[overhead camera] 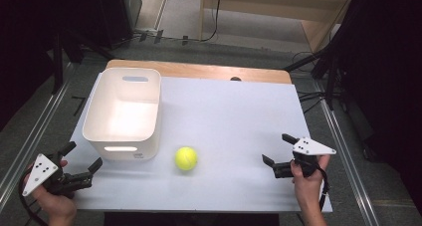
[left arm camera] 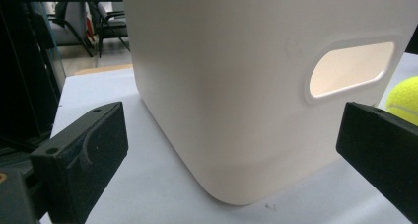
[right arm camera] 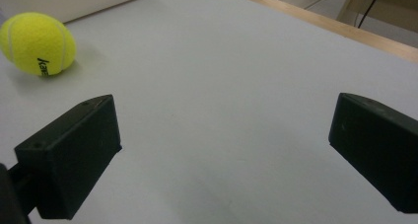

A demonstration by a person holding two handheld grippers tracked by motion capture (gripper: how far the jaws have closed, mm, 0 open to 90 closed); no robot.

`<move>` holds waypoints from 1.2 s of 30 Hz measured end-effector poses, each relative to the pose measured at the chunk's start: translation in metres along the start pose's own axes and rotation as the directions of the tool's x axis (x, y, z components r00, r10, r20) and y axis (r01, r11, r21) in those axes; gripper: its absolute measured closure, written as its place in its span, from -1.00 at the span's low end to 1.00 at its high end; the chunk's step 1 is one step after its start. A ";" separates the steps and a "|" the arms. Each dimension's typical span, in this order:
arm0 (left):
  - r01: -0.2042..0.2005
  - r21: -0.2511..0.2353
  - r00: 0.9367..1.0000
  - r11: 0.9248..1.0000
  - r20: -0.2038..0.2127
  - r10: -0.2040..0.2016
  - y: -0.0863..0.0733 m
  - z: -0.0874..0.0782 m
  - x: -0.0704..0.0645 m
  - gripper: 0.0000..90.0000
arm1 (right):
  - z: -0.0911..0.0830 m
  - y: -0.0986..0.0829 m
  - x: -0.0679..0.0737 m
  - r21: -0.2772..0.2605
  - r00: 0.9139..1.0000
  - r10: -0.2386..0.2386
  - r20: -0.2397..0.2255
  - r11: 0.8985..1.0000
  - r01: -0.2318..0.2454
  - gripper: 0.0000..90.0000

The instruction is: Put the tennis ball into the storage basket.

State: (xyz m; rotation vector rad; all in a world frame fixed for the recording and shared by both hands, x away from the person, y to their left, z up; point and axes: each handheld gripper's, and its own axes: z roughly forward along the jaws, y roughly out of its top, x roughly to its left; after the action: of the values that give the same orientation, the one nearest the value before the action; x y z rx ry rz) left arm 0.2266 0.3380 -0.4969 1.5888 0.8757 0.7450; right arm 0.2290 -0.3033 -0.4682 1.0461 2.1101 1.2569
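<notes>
The yellow tennis ball [right arm camera: 37,44] carries black lettering that looks like "Kae", the rest curving out of sight. It lies on the white table [overhead camera: 234,116] just beside the near right corner of the white bin [overhead camera: 122,111], well apart from both tongs. The bin has an oval handle slot [left arm camera: 351,68] in its near wall and stands right in front of the left gripper [overhead camera: 82,159], whose jaws are spread wide and hold nothing. The right gripper [overhead camera: 278,149] is likewise wide open over bare table, touching nothing, the ball off to its left
</notes>
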 end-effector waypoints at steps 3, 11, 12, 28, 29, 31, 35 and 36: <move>0.001 0.000 1.000 1.000 0.000 -0.001 0.000 0.000 0.000 -1.00 | 0.005 0.005 0.002 0.007 1.000 -0.009 -0.006 1.000 0.009 -1.00; -0.003 0.001 1.000 1.000 0.002 0.003 0.000 0.001 0.000 -1.00 | 0.014 0.016 0.009 0.032 0.999 -0.038 -0.034 0.999 0.039 -1.00; -0.002 0.000 1.000 1.000 0.002 0.002 0.000 0.001 0.000 -1.00 | 0.016 0.017 0.010 0.033 0.999 -0.038 -0.036 0.999 0.039 -1.00; -0.005 0.004 1.000 1.000 0.005 0.005 0.000 0.001 0.000 -1.00 | 0.038 0.038 0.027 0.072 0.994 -0.090 -0.065 0.993 0.094 -1.00; -0.005 0.004 1.000 1.000 0.005 0.005 0.000 0.001 0.000 -1.00 | 0.039 0.039 0.028 0.074 0.994 -0.087 -0.064 0.993 0.092 -1.00; -0.005 0.002 1.000 1.000 0.006 0.005 0.000 0.001 0.000 -1.00 | 0.042 0.041 0.031 0.078 0.994 -0.092 -0.064 0.992 0.097 -1.00; -0.003 0.001 1.000 1.000 0.007 0.003 0.000 0.001 0.000 -1.00 | 0.049 0.045 0.035 0.092 0.992 -0.095 -0.086 0.990 0.103 -1.00; -0.007 0.003 1.000 1.000 0.007 0.007 0.000 0.001 0.000 -1.00 | 0.050 0.046 0.036 0.093 0.991 -0.098 -0.089 0.990 0.106 -1.00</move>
State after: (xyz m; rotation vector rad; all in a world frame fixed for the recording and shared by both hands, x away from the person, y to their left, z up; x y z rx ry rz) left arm 0.2271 0.3375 -0.4969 1.5972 0.8665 0.7431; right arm 0.2602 -0.2348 -0.4519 0.9263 2.2790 1.1786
